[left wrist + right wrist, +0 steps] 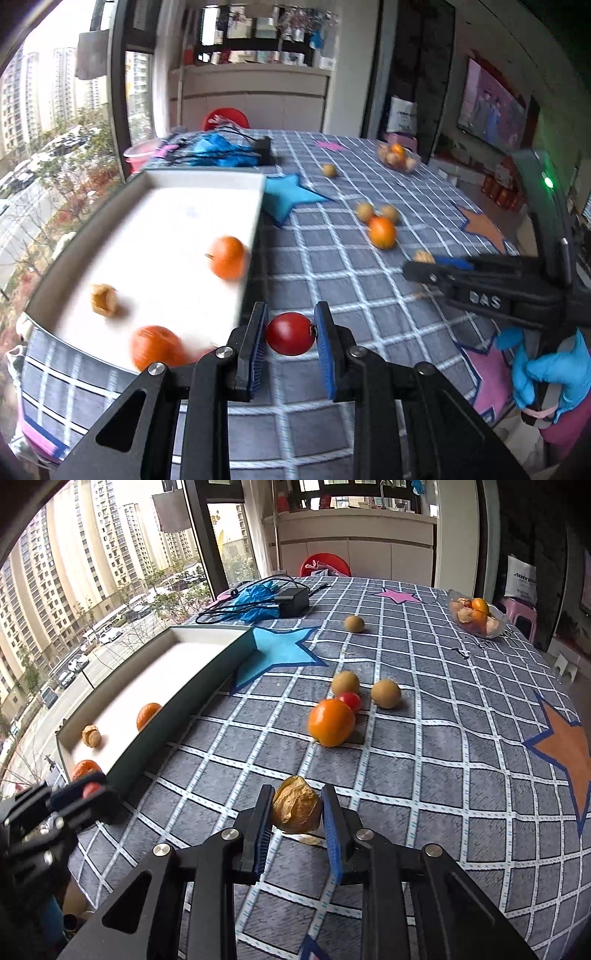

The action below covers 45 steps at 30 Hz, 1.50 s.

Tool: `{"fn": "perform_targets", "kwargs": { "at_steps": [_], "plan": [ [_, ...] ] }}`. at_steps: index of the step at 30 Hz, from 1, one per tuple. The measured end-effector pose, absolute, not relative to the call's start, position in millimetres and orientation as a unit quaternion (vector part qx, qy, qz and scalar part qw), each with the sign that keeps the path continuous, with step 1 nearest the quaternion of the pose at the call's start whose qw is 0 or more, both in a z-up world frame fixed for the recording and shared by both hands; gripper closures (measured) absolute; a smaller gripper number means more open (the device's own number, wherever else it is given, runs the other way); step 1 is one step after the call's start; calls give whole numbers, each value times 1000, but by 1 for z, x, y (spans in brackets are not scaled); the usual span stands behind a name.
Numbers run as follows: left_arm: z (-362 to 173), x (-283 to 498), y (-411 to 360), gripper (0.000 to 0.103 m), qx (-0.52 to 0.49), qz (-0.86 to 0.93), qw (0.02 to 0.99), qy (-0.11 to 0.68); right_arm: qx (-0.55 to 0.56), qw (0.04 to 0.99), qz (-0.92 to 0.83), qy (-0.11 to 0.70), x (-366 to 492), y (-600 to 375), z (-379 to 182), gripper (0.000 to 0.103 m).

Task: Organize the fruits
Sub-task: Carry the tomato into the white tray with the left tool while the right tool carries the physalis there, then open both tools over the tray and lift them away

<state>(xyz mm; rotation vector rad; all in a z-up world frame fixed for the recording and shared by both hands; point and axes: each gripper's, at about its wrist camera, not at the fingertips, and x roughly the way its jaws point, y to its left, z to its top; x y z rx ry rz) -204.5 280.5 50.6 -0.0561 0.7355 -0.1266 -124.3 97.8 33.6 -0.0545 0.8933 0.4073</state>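
White tray (207,177): shallow rectangular box with a white floor and dark outer wall, lying at the left of the grey checked tablecloth (424,775); it holds two oranges (227,257), one near the right wall and one at the near end, and a papery brown husked fruit (104,300) between them toward the left.
Left gripper (291,334): black two-finger tool with blue pads, pointing downward just beside the tray's near right corner; its fingers stand narrow, clamped on a small red cherry tomato (291,334) held clear above the cloth.
Loose fruit, mid-table: one orange (331,722) touching a second small red tomato (350,700), with two round tan-brown fruits (385,693) just behind and a third (354,623) farther back, near a blue star patch (280,650).
Right gripper (296,808): same black build, angled down at the cloth; its fingers are drawn in on a dry golden husked fruit (296,808) that sits at table level.
Gloved hand (546,369): blue glove wrapped round the right gripper's handle, seen at the right edge of the left wrist view.
Clear bowl (498,622): glass dish at the far right of the table, holding an orange and several pale husked fruits.
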Motion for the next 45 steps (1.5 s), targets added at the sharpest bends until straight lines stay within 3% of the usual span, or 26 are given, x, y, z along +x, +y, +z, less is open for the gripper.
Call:
{"fn": "perform_targets", "kwargs": {
  "at_steps": [16,43,45],
  "plan": [
    [45,-169,358,75,-43,30,931,360,-54,870,261,415,-110,186,54,76],
    [20,-153,385,75,-63,43,919,387,-89,852,310,413,-93,274,44,75],
    [18,-153,384,69,-60,44,917,391,-95,850,313,412,-91,279,44,75]
  ]
}}
